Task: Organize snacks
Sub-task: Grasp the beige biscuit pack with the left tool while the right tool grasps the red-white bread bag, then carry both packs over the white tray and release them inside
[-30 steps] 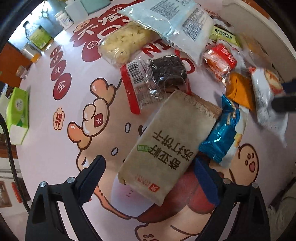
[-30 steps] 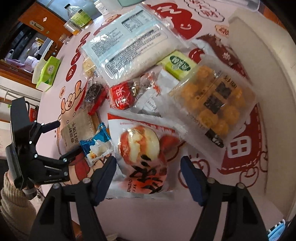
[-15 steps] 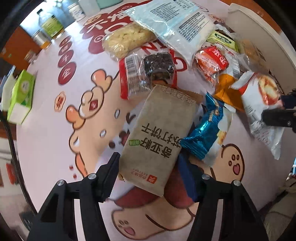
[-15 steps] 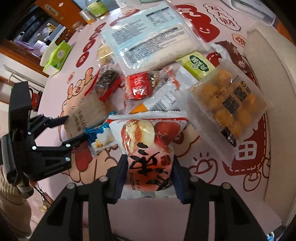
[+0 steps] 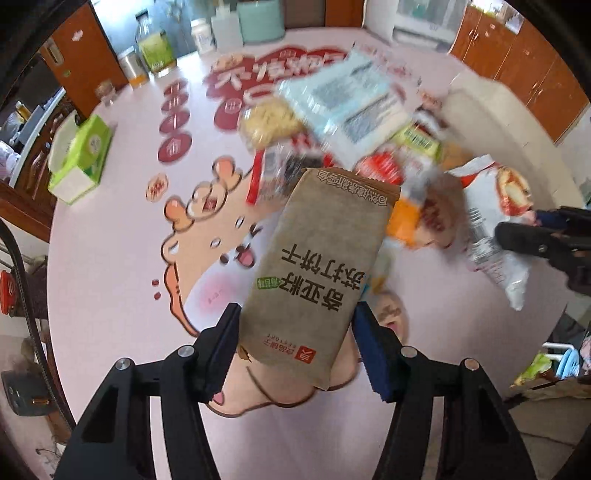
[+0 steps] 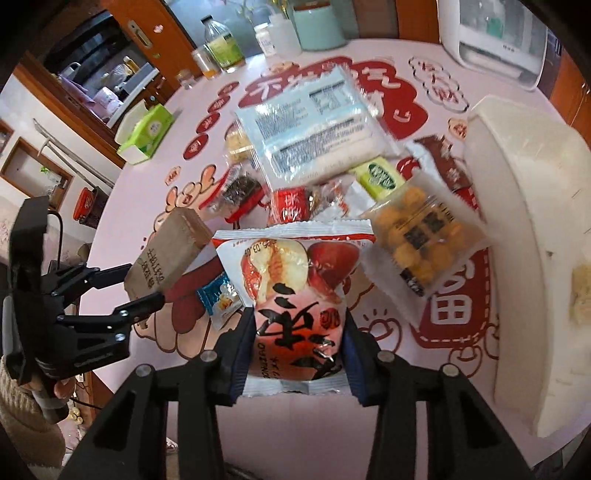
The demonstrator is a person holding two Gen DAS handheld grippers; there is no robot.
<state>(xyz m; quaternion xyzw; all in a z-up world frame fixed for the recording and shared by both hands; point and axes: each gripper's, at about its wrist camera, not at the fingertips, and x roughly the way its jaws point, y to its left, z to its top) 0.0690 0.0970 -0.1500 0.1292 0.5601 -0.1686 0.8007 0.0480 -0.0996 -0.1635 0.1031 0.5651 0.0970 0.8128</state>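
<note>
My left gripper [image 5: 295,354] is shut on a brown cracker pack [image 5: 317,266] and holds it tilted above the pink table; it also shows in the right wrist view [image 6: 166,254]. My right gripper [image 6: 295,354] is shut on a white and red apple snack bag [image 6: 295,291], lifted off the table; the bag shows at the right of the left wrist view [image 5: 495,225]. Other snacks lie in a pile: a pale blue pack [image 6: 314,125], a bag of orange balls [image 6: 424,232], a red packet [image 6: 291,203], a small blue packet [image 6: 221,299].
A white bin [image 6: 528,221] stands along the table's right side. A green tissue box [image 5: 81,158], bottles and jars [image 5: 155,51] stand at the back left. A white appliance [image 6: 498,33] sits at the back right.
Both grippers closed on their packs and lifted them. The left raised the brown cracker pack off the table; the right raised the apple snack bag.
</note>
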